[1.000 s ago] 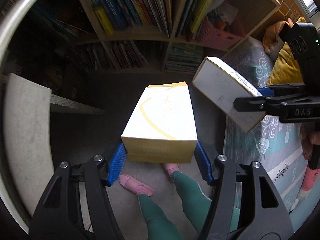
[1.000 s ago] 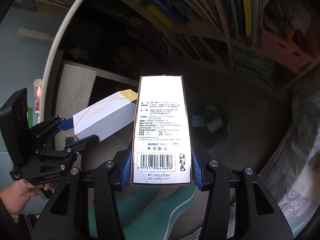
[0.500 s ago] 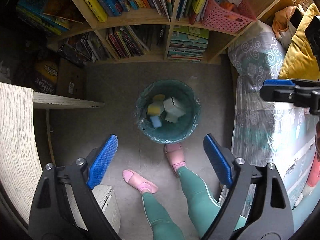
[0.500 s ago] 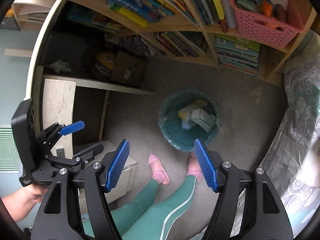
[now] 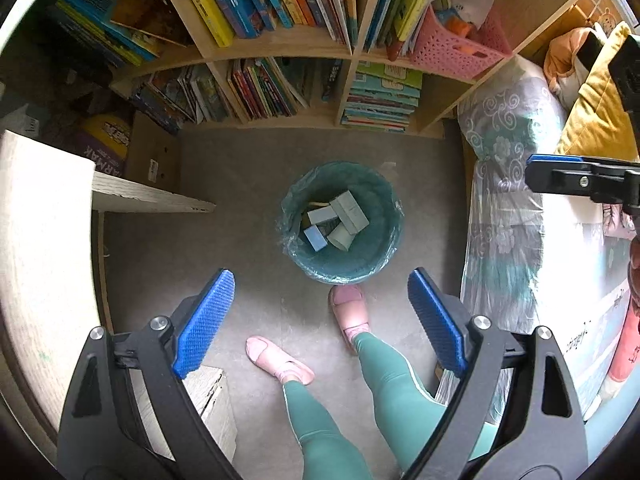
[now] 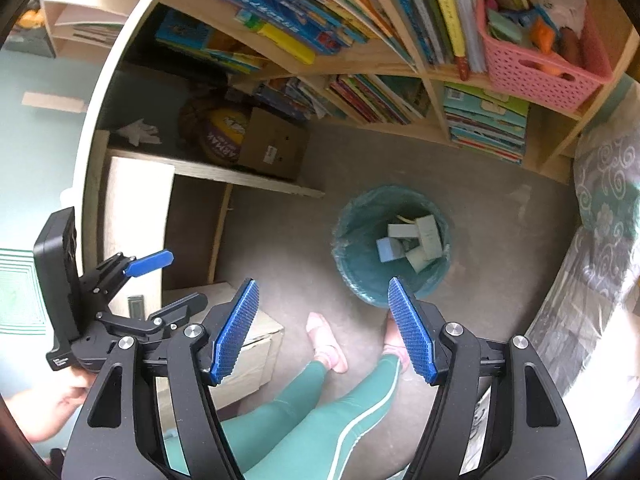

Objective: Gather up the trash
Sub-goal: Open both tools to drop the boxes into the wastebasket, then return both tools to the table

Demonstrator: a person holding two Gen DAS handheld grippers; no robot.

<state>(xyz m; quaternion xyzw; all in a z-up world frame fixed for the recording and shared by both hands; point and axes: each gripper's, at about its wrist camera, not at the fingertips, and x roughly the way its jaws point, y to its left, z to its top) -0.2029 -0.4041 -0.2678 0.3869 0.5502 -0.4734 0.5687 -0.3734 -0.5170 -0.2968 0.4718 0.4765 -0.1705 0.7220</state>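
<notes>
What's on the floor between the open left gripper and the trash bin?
In the left wrist view, a pink slipper sits between the left gripper and the bin, its toe right at the bin's base; otherwise bare grey floor.

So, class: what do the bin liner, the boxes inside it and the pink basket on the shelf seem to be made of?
Bin liner: thin, glossy teal plastic film, going by its crinkled rim.
Boxes: probably matte cardboard, with flat faces and sharp folded edges.
Pink basket: likely rigid moulded plastic, with a regular perforated lattice.
</notes>
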